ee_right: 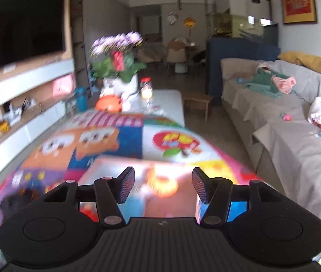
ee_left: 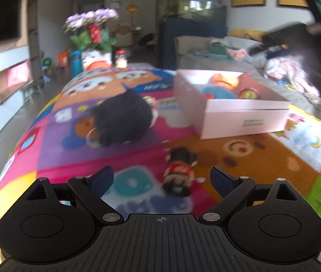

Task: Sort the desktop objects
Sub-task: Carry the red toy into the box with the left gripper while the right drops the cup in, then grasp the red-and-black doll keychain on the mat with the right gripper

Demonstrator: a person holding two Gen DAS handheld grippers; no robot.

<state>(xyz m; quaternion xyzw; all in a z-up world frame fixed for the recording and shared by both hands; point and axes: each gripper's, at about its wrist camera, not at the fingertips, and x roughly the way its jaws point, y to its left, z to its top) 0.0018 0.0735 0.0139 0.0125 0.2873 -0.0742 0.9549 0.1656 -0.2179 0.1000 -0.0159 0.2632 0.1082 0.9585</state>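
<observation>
Left wrist view is showing the sort partly done, by my reading: some toys are already lying inside the box (ee_left: 239, 122), while others are waiting out on the mat (ee_left: 137, 154). Nearest, the left gripper (ee_left: 161, 181) is standing wide with nothing between its jaws, tilting down toward the mat. Just ahead, at about 1 o'clock from its midpoint, a small doll (ee_left: 179, 172) in red is lying on the mat inside the span of the open fingers but touching neither. Farther out at 11 o'clock a black plush (ee_left: 122, 117) is sitting well apart from the doll. At 1 o'clock beyond that, the box is holding an orange toy, a blue one and a small round red one. So the doll and the plush are looking like what is left. In the right wrist view the right gripper (ee_right: 163, 185) is hovering tilted down over the box (ee_right: 106, 170), jaws partly apart and gripping nothing; an orange toy (ee_right: 164, 184), blurred, is lying below the gap.
</observation>
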